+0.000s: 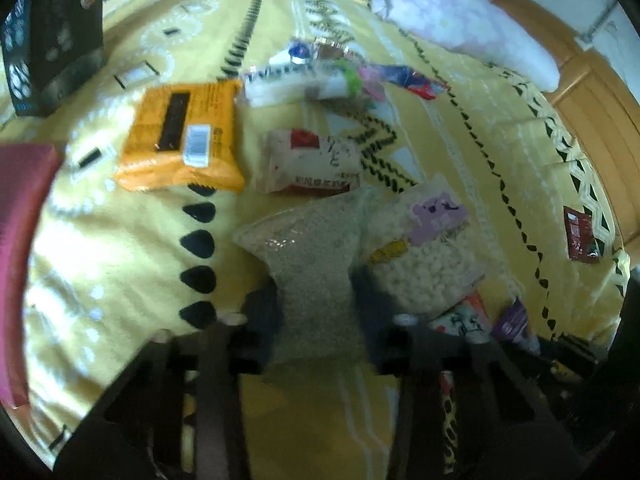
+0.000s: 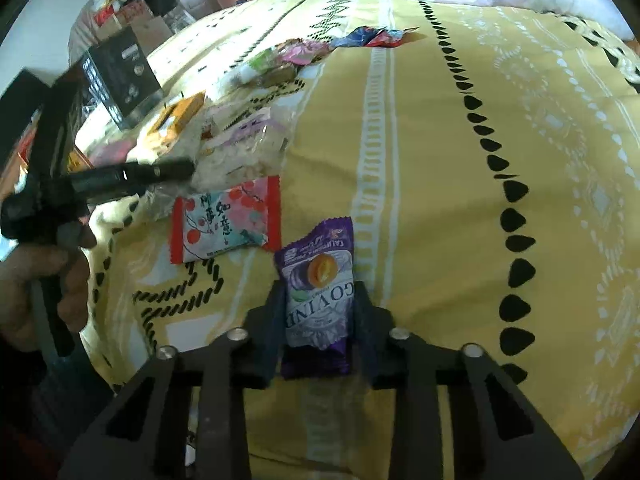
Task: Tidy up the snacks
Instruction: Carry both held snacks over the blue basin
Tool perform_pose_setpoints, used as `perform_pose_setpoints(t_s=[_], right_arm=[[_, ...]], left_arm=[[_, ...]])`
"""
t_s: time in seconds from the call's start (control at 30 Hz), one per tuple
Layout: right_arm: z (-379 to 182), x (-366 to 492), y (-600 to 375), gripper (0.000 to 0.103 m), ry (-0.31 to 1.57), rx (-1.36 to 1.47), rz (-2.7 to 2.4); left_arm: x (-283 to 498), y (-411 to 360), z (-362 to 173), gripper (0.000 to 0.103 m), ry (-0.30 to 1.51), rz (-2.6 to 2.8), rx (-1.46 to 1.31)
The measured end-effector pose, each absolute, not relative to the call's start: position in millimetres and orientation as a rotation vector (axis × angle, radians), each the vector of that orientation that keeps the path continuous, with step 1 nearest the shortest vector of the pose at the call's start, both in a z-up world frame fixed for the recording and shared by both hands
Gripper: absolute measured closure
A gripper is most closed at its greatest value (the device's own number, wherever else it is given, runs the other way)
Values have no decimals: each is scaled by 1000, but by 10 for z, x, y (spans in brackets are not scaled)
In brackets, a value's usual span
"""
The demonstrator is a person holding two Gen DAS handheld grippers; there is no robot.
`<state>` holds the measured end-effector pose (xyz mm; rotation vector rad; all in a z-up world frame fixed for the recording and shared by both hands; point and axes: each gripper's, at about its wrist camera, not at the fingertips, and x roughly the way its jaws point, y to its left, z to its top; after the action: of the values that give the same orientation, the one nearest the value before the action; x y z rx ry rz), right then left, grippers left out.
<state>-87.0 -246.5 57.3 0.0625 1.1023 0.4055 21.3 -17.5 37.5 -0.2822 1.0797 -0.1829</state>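
Note:
Snacks lie on a yellow patterned bedspread (image 1: 120, 248). My left gripper (image 1: 316, 312) is shut on a clear bag of grey grain (image 1: 312, 248), pinching its near end. Beside it lie a clear bag of white puffs (image 1: 424, 256), a white and red packet (image 1: 310, 162) and an orange packet (image 1: 182, 136). My right gripper (image 2: 318, 312) is shut on a purple snack packet (image 2: 318, 288) with an orange fruit picture, held just above the bedspread (image 2: 440, 160). A red-edged floral packet (image 2: 224, 222) lies to its left. The left gripper (image 2: 120, 178) shows in the right wrist view.
A black box (image 1: 52, 36) stands at the far left, next to a pink object (image 1: 20, 240). More wrapped snacks (image 1: 320, 76) are piled farther back. A small dark red sachet (image 1: 578, 234) lies at the right. A white and pink quilt (image 1: 460, 20) lies beyond. A wooden bed frame (image 1: 592, 112) borders the right.

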Motion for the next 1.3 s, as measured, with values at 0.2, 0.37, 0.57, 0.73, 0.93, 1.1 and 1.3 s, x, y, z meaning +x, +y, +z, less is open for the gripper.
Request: perform_pose_setpoints(t_s=[0.2,0.37,0.57,0.73,0.93,1.1,1.3], right_arm=[[852,-932,-2485,75,1013,100,414],[1180,-914,-2413,75,933,94,422],[1708,-776,-2114,75,824,74,469],[2234,-689,-1709,75,731,58,545],[2803,-630,-987,75,638,7,650],[3211,-682,-239,75,575,-21,769],[3617,-762,864,74,535,-57,950]], left_arm=[[79,-113,762,76,968,-210,-250],[-100,15,1288,76,831,-213,-207],[-365,363,2031,76,643,-167,-160],[-571,912,2465,76,542,-74,-177],[-876,1689,2793,75,452,83,-223],[-1177,2421,2930,75,407,245,-270],[-1495,3128,2950,75,379,402,-305]])
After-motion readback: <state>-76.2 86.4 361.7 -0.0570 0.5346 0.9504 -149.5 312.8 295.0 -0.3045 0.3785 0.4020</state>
